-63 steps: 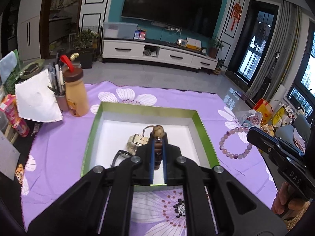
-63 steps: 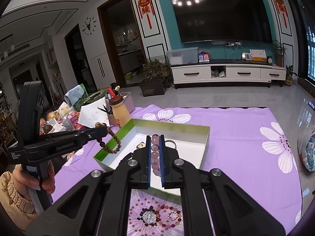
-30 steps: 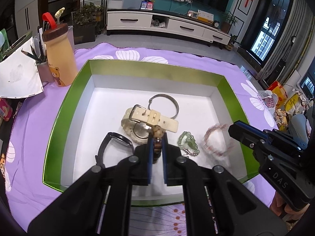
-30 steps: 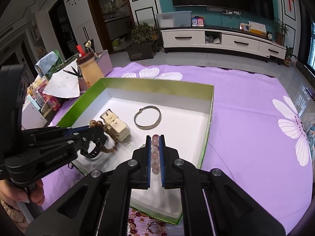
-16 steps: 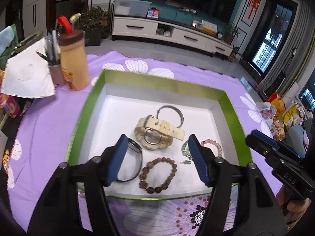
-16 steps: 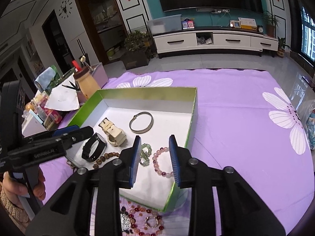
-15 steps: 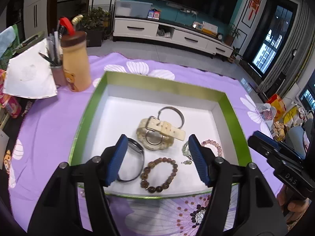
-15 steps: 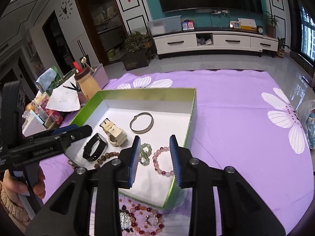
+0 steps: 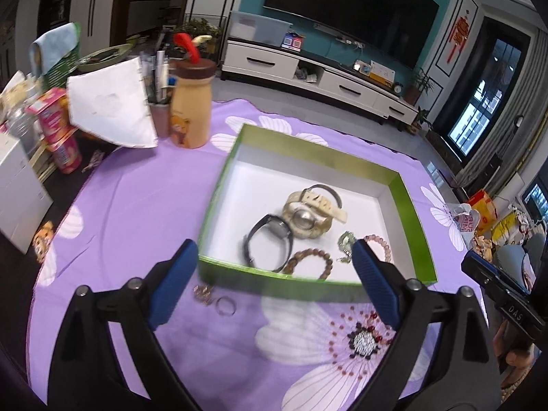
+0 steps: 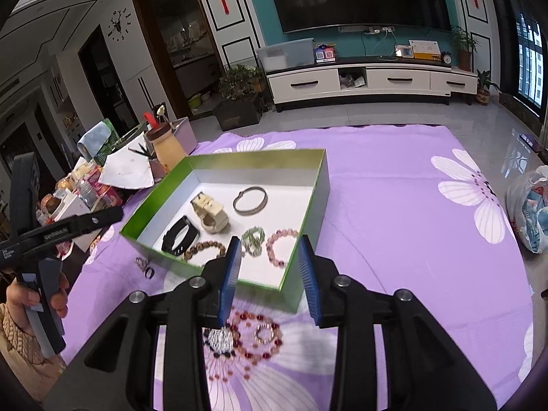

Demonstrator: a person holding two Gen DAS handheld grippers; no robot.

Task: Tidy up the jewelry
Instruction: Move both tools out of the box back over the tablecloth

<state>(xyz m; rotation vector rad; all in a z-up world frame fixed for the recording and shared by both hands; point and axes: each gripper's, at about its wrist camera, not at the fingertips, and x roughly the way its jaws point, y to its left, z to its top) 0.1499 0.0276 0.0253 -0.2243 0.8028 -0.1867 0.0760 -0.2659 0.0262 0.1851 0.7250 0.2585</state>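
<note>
Holding our left gripper w/ ribbed blue pads spread wide, having just opened further, nothing between; right gripper parted less, also empty. Beyond sits the green-walled, white-floored box on purple flowered cloth. Inside we count 6 pcs: brown bead bracelet, pink bead bracelet, green stone bracelet, black band watch, cream chunky watch, metal bangle. Outside, near front wall: 2 small rings.
</note>
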